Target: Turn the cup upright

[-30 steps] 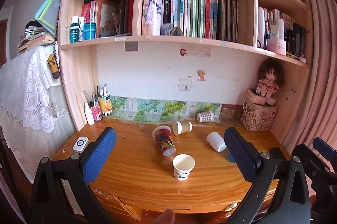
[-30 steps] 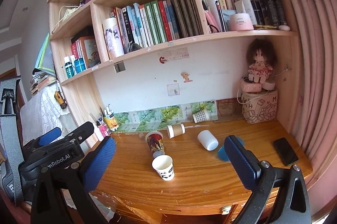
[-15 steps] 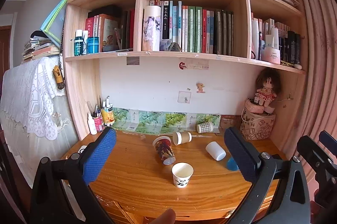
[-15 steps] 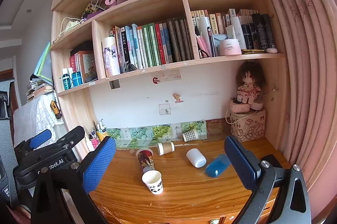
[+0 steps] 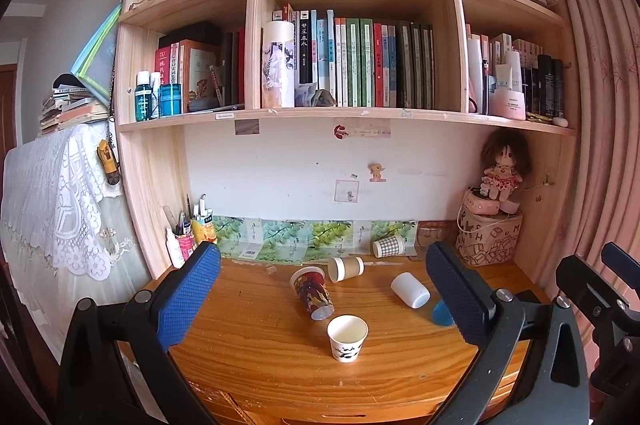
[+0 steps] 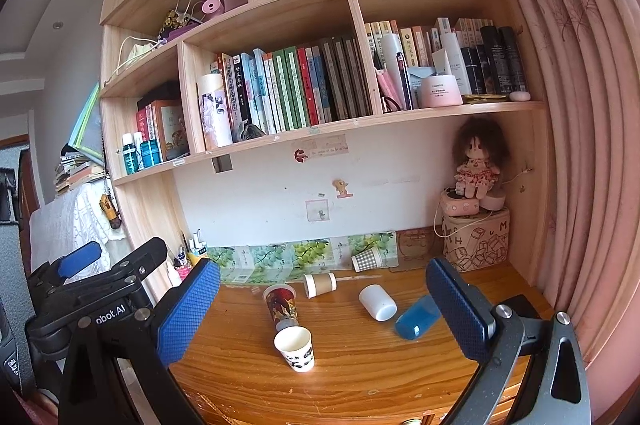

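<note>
On the wooden desk (image 5: 260,341) a white panda cup (image 5: 347,332) stands upright near the front. Behind it several cups lie on their sides: a red patterned cup (image 5: 312,292), a brown cup (image 5: 345,268), a checked cup (image 5: 388,247), a white cup (image 5: 410,289) and a blue cup (image 6: 416,317), half hidden by my finger in the left wrist view. The panda cup (image 6: 295,342), red cup (image 6: 282,307) and white cup (image 6: 377,302) also show in the right wrist view. My left gripper (image 5: 322,297) and right gripper (image 6: 322,309) are both open and empty, held back from the desk's front edge.
A pen holder with bottles (image 5: 188,237) stands at the back left. A patterned box with a doll (image 5: 490,237) sits at the back right, a black phone (image 6: 520,303) near the right edge. Bookshelves rise above the desk. A pink curtain (image 6: 580,145) hangs on the right.
Both grippers have pulled back and tilted upward from the desk; the cups look smaller and lower in both views. No cup has moved.
</note>
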A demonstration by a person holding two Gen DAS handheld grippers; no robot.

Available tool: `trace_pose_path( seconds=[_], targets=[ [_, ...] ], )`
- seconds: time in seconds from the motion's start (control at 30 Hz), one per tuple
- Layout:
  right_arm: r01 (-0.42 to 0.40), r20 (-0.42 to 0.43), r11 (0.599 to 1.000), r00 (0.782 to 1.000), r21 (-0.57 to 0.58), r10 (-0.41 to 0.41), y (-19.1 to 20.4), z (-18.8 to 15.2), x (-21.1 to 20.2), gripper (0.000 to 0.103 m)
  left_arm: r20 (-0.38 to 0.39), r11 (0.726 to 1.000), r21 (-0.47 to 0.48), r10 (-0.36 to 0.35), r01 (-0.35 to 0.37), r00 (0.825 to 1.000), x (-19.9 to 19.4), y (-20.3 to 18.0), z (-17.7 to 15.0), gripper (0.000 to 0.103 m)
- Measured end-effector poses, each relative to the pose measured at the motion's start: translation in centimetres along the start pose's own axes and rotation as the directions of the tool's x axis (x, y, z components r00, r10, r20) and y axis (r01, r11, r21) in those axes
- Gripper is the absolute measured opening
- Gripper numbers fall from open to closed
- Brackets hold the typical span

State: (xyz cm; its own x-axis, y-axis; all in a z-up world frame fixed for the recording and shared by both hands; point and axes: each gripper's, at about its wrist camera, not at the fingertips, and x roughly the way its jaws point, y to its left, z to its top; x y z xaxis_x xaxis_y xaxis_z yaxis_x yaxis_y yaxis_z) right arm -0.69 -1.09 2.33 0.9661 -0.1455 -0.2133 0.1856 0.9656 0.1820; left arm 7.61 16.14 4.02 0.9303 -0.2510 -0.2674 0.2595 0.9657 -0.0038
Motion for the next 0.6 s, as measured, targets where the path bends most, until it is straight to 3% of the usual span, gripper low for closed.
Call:
trace_pose_path(
  seconds=[0.6],
  targets=[
    [0.005, -0.008, 1.0, 1.0, 0.007, -0.005, -0.06, 0.16, 0.87, 0.103, -0.001, 1.0, 0.003, -0.002, 0.002, 1.0, 0.55, -0.41, 0.25, 0.103]
  ],
)
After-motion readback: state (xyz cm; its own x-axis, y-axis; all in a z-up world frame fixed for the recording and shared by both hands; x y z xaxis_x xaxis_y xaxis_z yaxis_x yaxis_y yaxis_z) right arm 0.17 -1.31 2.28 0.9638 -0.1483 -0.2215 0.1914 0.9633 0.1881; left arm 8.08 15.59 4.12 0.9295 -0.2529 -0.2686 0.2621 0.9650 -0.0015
